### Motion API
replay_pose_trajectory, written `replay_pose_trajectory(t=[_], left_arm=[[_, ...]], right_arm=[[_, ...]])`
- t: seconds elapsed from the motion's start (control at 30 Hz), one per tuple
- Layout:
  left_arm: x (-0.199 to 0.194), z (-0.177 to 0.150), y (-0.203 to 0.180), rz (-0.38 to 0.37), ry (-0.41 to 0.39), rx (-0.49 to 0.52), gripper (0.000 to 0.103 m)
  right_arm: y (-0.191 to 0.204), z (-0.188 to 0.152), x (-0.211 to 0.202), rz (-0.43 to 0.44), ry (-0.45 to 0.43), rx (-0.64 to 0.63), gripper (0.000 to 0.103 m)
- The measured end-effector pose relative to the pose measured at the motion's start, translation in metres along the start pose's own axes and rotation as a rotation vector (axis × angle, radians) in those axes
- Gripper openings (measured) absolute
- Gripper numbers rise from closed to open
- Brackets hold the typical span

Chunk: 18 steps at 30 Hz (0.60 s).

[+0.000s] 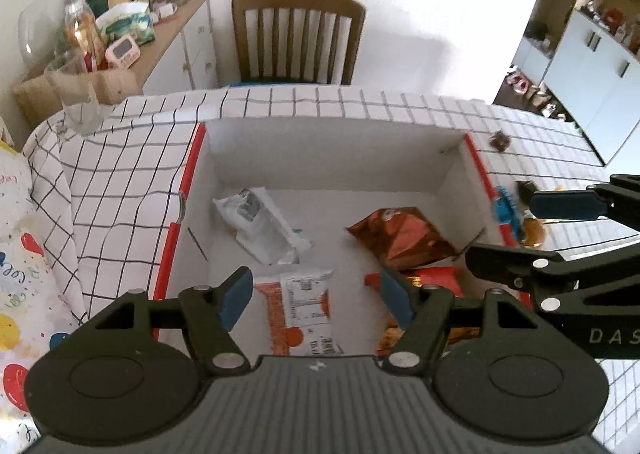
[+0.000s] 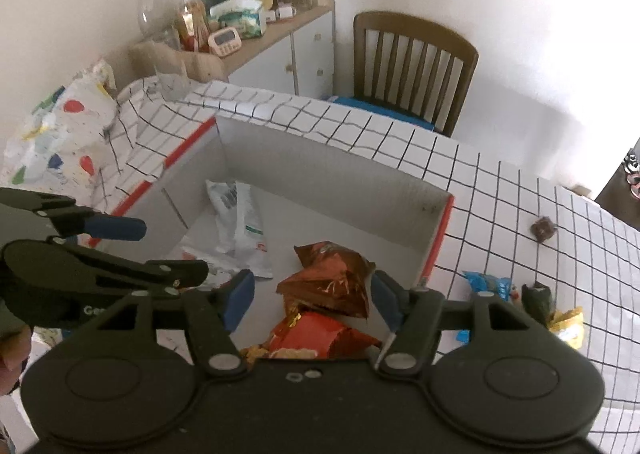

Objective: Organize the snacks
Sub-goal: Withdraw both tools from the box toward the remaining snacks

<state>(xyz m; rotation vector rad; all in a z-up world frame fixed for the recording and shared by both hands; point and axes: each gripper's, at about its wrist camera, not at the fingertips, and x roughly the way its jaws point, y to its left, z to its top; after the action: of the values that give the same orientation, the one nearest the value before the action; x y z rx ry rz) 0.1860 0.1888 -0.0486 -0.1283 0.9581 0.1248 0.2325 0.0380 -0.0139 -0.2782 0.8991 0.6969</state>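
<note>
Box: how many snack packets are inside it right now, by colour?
White packet: 1
Orange-and-white packet: 1
Brown bag: 1
Red bag: 1
Total: 4

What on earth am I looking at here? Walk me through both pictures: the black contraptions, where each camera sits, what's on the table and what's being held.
There is no robot: a person holds a two-finger gripper in each hand, and each carries a fisheye camera looking along its fingers. One picture comes from the left gripper, the other from the right gripper; each also shows the other gripper at its edge. Both hang over a white box on a checked tablecloth. The box holds a brown-orange snack bag, a red packet, a white wrapper and an orange-and-white packet. More snacks lie on the cloth outside the box. Both grippers are open and hold nothing.
</note>
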Motion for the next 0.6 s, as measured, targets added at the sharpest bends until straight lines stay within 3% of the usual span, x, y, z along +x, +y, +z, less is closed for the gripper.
replay_pose_trajectory(t=[0.03,0.53,0.6], left_arm=[[-0.005,0.000,-0.003,-0.006,-0.008,0.005,0.070],[-0.053,-0.007,-0.055,-0.094,-0.091,0.093,0.075],[-0.057,-0.008,-0.065,-0.109,-0.096,0.104,0.079]], right_arm=[[-0.001,-0.001,-0.005,0.000,-0.008,0.004,0.072],[-0.020,-0.029,-0.081,-0.028,-0.101,0.083,0.087],[-0.027,-0.035,-0.092,-0.032,-0.112,0.095,0.089]])
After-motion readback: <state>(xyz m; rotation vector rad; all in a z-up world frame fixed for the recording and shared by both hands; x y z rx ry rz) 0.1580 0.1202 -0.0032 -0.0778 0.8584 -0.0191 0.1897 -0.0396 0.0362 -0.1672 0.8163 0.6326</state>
